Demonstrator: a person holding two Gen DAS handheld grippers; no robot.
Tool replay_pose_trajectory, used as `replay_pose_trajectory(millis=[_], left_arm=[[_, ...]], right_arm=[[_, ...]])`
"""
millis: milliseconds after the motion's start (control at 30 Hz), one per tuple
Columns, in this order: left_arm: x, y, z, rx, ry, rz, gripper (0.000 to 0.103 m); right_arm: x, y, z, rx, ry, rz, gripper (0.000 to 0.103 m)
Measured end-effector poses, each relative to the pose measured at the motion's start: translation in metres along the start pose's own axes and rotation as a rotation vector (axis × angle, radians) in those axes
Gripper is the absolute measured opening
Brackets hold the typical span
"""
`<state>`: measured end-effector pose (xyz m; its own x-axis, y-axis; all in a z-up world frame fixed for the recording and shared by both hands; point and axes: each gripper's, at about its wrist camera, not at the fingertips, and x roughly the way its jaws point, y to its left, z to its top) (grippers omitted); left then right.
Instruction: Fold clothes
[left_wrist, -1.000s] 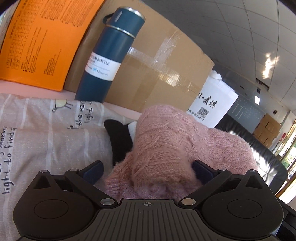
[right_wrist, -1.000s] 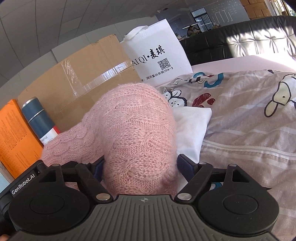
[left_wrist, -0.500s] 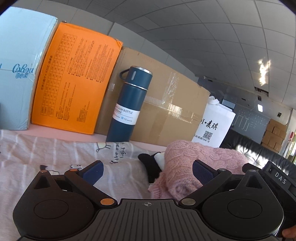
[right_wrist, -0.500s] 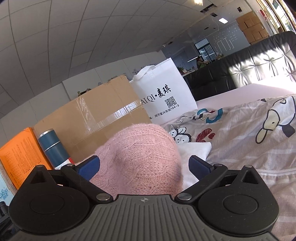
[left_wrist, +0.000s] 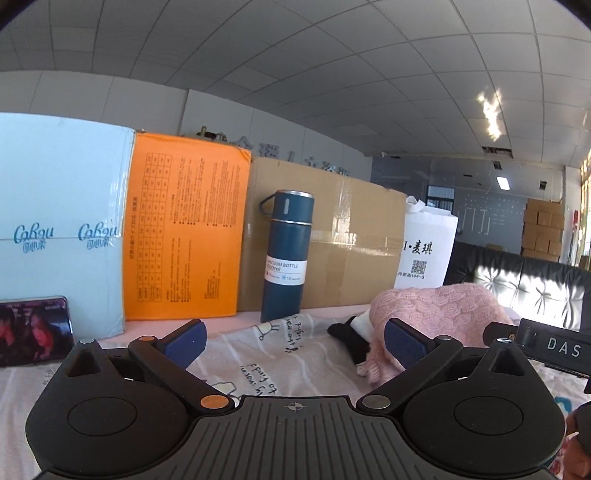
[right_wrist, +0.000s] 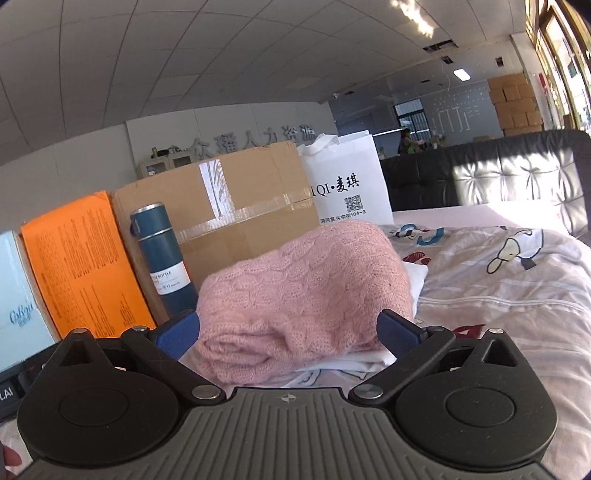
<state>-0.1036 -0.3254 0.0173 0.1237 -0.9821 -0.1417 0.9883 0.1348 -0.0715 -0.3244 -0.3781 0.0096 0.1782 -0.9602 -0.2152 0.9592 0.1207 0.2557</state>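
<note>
A folded pink knitted sweater (right_wrist: 306, 288) lies on a white garment (right_wrist: 416, 277) on the cartoon-print sheet (right_wrist: 498, 295). My right gripper (right_wrist: 290, 332) is open just in front of the sweater, and its blue pads stand wide to either side without pressing it. In the left wrist view the pink sweater (left_wrist: 436, 314) lies ahead to the right, over a black and white garment (left_wrist: 347, 332). My left gripper (left_wrist: 293, 343) is open over the sheet (left_wrist: 258, 354) with nothing between its fingers. The body of the right gripper (left_wrist: 546, 347) shows at the right edge of that view.
Behind the sheet stand a dark blue vacuum bottle (left_wrist: 286, 254), an orange box (left_wrist: 184, 240), a cardboard box (left_wrist: 351, 251), a light blue box (left_wrist: 59, 229) and a white bag (left_wrist: 424, 251). A phone (left_wrist: 33, 328) leans at the left. A black sofa (right_wrist: 517, 173) runs along the right.
Both grippers have drawn back and up from the pink sweater, which was between their fingers a second ago. The right jaws have widened. The sweater now rests folded on the pile.
</note>
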Motion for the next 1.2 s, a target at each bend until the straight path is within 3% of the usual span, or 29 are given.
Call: replay_pose_trajectory(millis=[167,367,500,800,1200], left_arm=[[-0.005,-0.001,-0.014,0.097,-0.046,0.047,0.103],[-0.016,0.005,-0.018,0.07,-0.104,0.028,0.103],[-0.016,0.003,-0.018,0.081,-0.106,0.037,0.103],[-0.015,0.007,-0.018,0.065,-0.097,0.031,0.103],[-0.013,0.008,-0.019,0.058,-0.094,0.022,0.103]], right_arm=[[-0.001,0.017,-0.012,-0.074,-0.04,-0.075,0.103],[-0.005,0.027,-0.025,-0.128,-0.115,-0.112,0.103],[0.001,0.035,-0.026,-0.179,-0.093,-0.119,0.103],[0.011,0.028,-0.025,-0.135,-0.024,-0.062,0.103],[0.011,0.027,-0.025,-0.133,-0.022,-0.044,0.103]])
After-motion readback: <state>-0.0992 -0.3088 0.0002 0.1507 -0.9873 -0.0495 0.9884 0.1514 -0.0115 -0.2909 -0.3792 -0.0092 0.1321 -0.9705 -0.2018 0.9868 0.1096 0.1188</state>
